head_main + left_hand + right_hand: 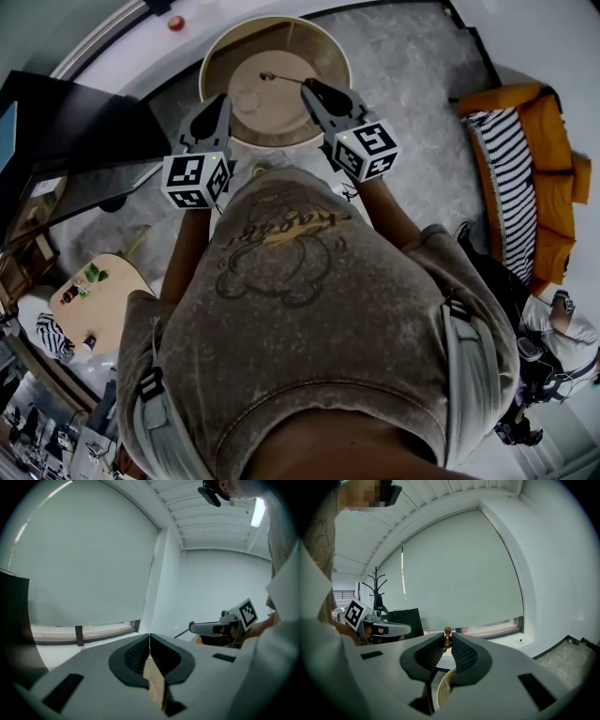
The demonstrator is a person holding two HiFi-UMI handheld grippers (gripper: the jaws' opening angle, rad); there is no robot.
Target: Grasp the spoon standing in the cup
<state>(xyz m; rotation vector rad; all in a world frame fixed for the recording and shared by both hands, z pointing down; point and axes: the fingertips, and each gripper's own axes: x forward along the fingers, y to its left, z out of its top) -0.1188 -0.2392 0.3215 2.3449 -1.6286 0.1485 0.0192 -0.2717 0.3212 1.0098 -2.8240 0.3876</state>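
Note:
In the head view the slim spoon [281, 79] lies nearly level over the round tan table [330, 56], bowl end to the left. My right gripper [307, 86] is shut on its handle. The right gripper view shows the brown knobbed handle end of the spoon [447, 637] pinched between the ribbed pads [461, 654] of the right gripper [447, 641]. A clear glass cup [247, 99] stands on the table, left of the spoon. My left gripper [222, 98] hovers beside the cup, shut and empty; the left gripper [150, 635] has its tips touching. From there the right gripper [193, 628] shows with the spoon's stem [182, 633].
An orange sofa [548, 178] with a striped blanket [506, 178] stands on the right. A dark cabinet [66, 141] lies to the left, with a small wooden table [112, 291] below it. A coat rack [377, 585] stands beyond the left gripper [389, 630].

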